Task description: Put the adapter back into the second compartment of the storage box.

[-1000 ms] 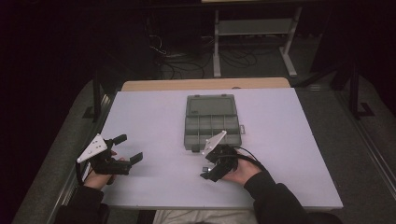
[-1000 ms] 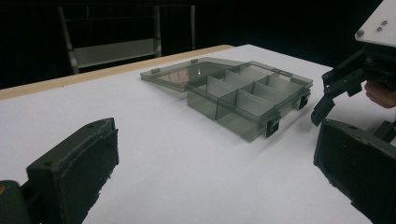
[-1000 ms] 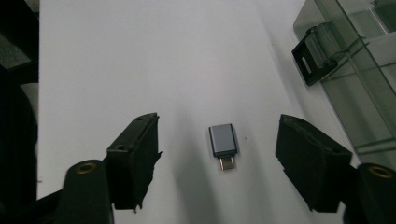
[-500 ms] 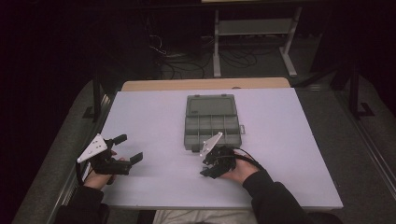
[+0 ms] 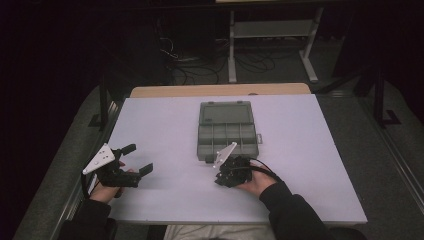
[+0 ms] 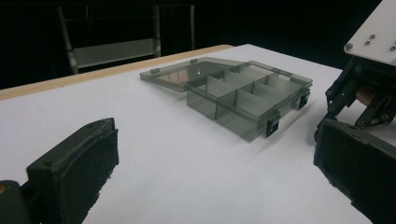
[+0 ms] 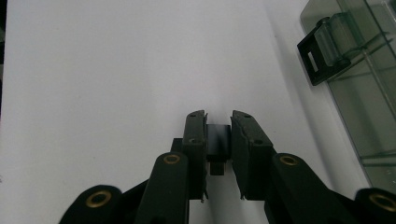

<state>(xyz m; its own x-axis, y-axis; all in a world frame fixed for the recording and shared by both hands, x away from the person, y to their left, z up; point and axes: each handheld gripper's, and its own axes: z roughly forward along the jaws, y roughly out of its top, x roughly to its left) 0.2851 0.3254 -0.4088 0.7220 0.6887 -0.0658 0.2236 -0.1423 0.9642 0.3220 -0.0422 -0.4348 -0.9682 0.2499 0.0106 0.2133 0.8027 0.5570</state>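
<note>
Right tongs clamped on a small black block beside the open organizer box

Lift the small black block (image 7: 218, 140) straight up, keeping it square before carrying it to the organizer box (image 5: 227, 131), mid-bench. Your right tongs (image 7: 218, 135) have just been closing and pinch it near the box's front edge; your left tongs (image 5: 135, 159) rest apart, level, by the bench's left edge.

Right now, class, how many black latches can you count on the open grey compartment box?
2. Both are on the box's front wall, which faces the person: one latch toward its left end, the other latch toward its right end. The far walls could hide more.
</note>
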